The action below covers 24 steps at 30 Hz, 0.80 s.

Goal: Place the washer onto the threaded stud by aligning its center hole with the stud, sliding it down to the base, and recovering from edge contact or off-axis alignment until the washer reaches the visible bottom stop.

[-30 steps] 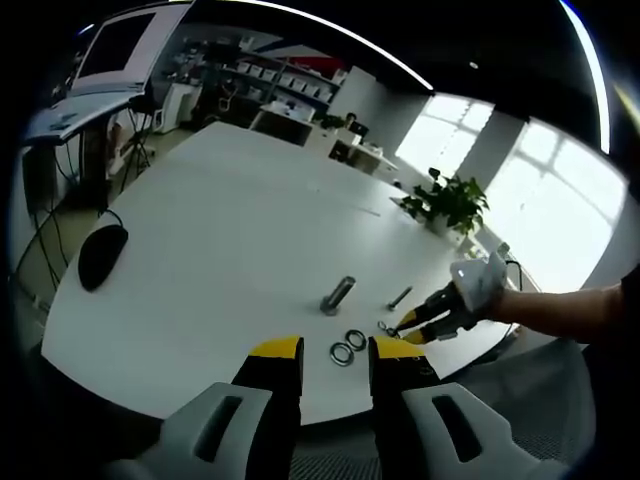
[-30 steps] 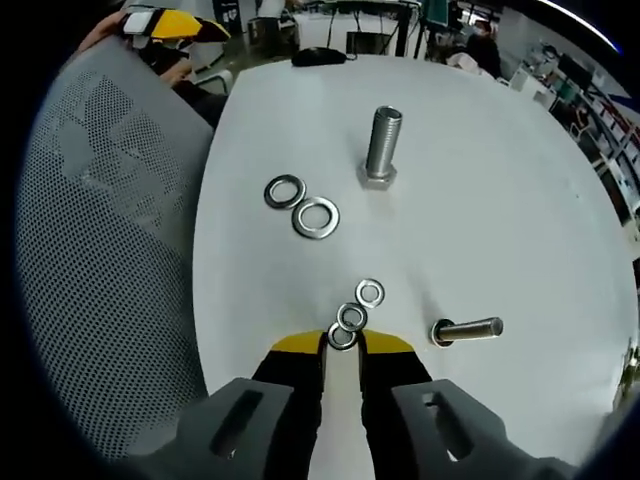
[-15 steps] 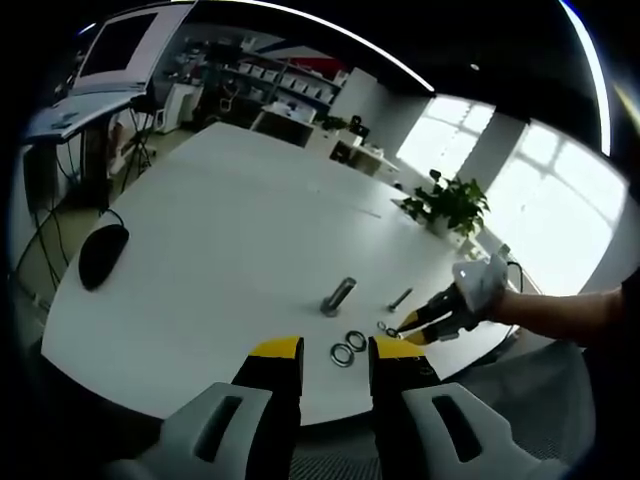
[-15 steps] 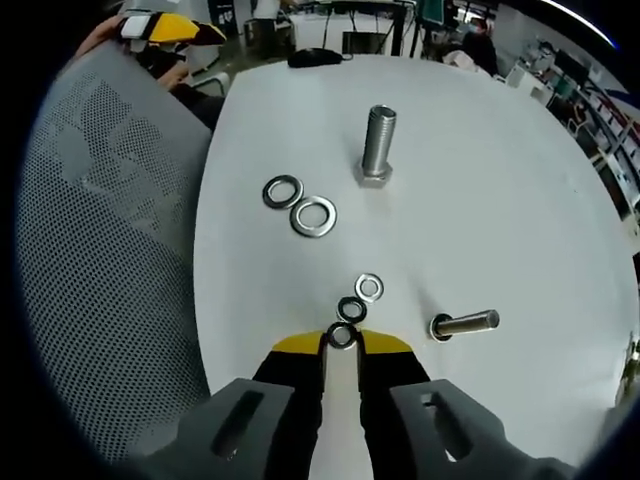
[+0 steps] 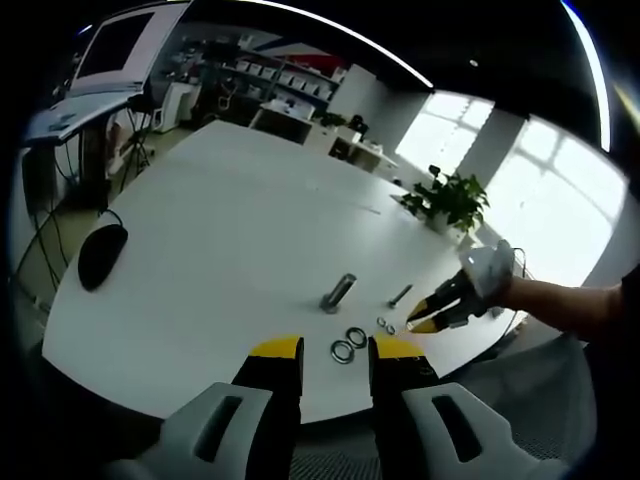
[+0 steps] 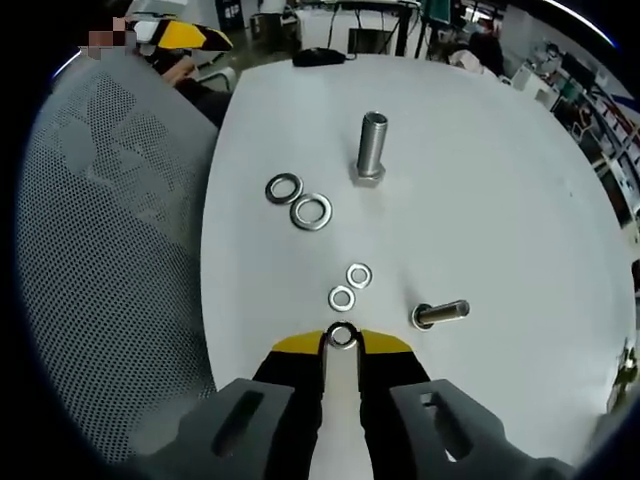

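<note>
A large threaded stud (image 6: 370,148) stands upright on its hex head on the white table (image 6: 500,180); it is also in the left gripper view (image 5: 338,294). My right gripper (image 6: 342,342) is shut on a small washer (image 6: 342,335), pinched between its yellow tips above the table edge. Two more small washers (image 6: 350,287) lie just beyond it. Two large washers (image 6: 300,200) lie side by side, left of the stud. A small bolt (image 6: 440,314) lies on its side at the right. My left gripper (image 5: 335,350) hangs open near the table edge, with the right gripper (image 5: 440,310) off to its right.
A grey mesh chair back (image 6: 100,250) sits left of the table edge. A black mouse (image 5: 100,255) lies at the table's left end. A potted plant (image 5: 447,200) stands at the far side, and a monitor (image 5: 120,45) at the upper left.
My right gripper has closed on one of the three small washers and lifted it back off the table. The left gripper has stayed put.
</note>
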Each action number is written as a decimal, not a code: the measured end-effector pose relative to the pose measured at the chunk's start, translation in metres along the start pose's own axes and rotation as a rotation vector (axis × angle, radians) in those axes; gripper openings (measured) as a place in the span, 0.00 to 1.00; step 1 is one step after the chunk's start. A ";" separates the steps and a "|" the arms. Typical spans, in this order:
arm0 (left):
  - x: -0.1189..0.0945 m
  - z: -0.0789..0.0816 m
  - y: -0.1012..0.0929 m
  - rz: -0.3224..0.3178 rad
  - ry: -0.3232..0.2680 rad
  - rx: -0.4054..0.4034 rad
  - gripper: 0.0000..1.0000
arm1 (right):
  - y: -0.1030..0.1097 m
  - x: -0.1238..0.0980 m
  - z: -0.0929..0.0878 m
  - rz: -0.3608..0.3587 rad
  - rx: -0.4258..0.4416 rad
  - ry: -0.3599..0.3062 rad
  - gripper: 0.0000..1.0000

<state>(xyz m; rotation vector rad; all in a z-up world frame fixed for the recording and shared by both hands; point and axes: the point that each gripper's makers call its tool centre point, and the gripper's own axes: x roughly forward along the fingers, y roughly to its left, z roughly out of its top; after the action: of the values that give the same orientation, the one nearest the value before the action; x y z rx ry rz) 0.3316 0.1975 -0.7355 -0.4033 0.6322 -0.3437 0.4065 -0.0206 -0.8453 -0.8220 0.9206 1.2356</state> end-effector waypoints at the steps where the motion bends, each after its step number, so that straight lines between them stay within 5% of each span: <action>1: 0.000 0.000 0.000 0.000 0.000 0.000 0.24 | 0.000 -0.002 0.000 0.000 0.000 0.000 0.13; 24: 0.000 0.000 0.000 -0.004 0.001 0.002 0.24 | -0.040 -0.036 0.015 -0.131 -0.010 -0.043 0.13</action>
<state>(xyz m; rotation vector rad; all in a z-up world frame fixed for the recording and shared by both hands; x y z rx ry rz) 0.3317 0.1969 -0.7357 -0.4021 0.6324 -0.3490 0.4454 -0.0281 -0.8059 -0.8474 0.8143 1.1403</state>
